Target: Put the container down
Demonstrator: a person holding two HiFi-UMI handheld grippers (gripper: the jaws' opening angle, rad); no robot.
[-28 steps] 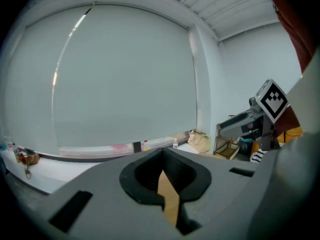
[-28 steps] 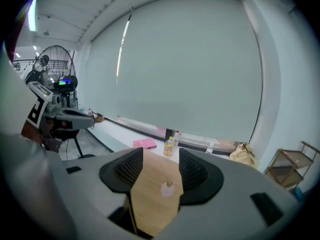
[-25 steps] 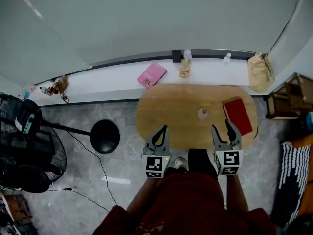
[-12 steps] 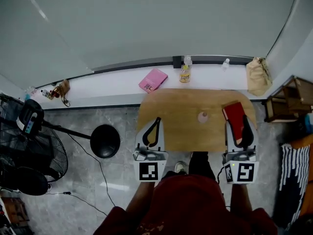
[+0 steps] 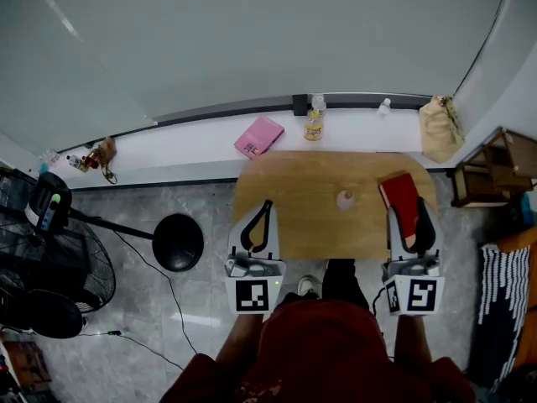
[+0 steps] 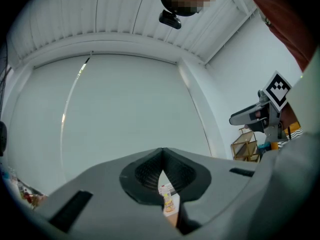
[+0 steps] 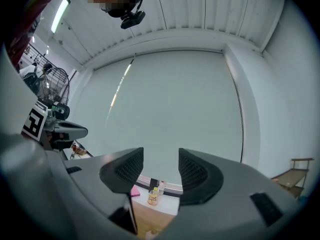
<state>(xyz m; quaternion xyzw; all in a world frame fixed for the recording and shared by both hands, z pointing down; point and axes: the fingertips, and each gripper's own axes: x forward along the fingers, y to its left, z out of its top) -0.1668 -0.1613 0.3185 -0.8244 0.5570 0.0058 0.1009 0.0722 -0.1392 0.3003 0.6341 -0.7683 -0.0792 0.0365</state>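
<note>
The container (image 5: 345, 198) stands on the oval wooden table (image 5: 294, 183), right of the middle and just left of a red book (image 5: 399, 196). Neither tool touches it.

The left tool (image 6: 162, 156) has its jaws together at the tips with nothing between them (only a narrow slit below the tips shows a yellow bottle (image 6: 168, 204) far off). In the head view it hangs at the table's near left edge, well apart from the container.

The right tool (image 7: 161, 169) has its jaws apart and empty. In the head view it hangs at the near right edge, its jaws overlapping the red book's near end; whether they touch it I cannot tell.

Beyond the table, a white ledge (image 5: 185, 145) carries a pink book (image 5: 259, 136), the yellow bottle and, at its right end, a tan bag (image 5: 438, 129).
</note>
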